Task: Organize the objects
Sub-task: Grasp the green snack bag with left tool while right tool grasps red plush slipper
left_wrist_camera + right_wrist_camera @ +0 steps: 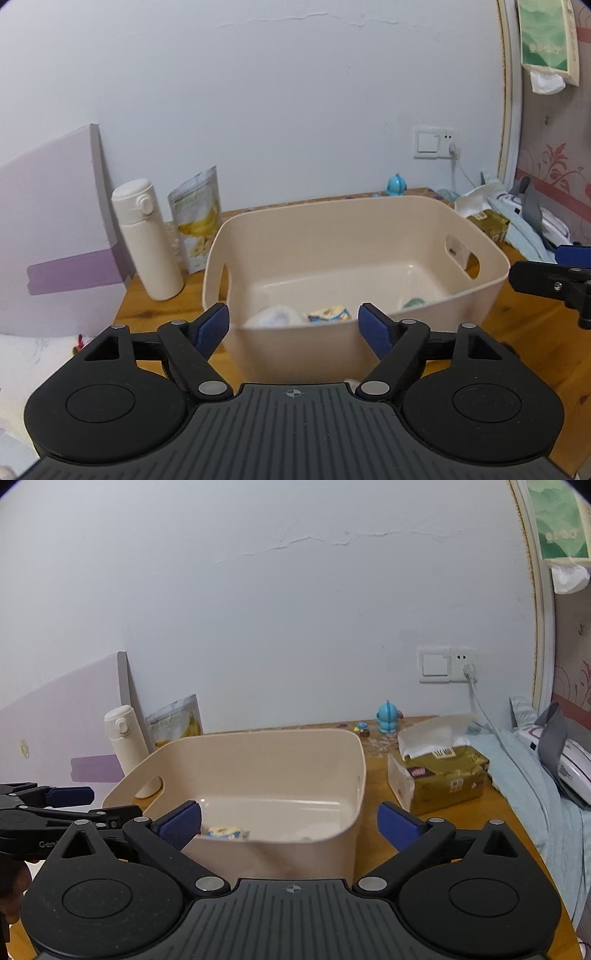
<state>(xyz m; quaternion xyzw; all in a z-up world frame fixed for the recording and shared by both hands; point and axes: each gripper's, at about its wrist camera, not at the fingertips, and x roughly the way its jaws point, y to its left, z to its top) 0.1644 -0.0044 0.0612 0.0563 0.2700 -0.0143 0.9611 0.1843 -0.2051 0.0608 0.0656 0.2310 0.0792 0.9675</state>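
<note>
In the left wrist view, a cream bottle (147, 240) and a banana snack pouch (197, 218) stand at middle left on the wooden table (535, 332), and the beige bin (369, 221) fills the centre, with a white bundle (273, 317) and a small colourful packet (328, 314) on its floor near the front wall. The left gripper (293, 325), at the bottom of that view, has its jaws spread wide with nothing between the blue pads, just before the bin's near wall. In the right wrist view, the right gripper (290, 825) at lower centre gapes as wide and grips nothing, with a gold tissue pack (443, 779) at middle right, beside the bin and well apart from a blue toy figure (388, 716) by the wall.
</note>
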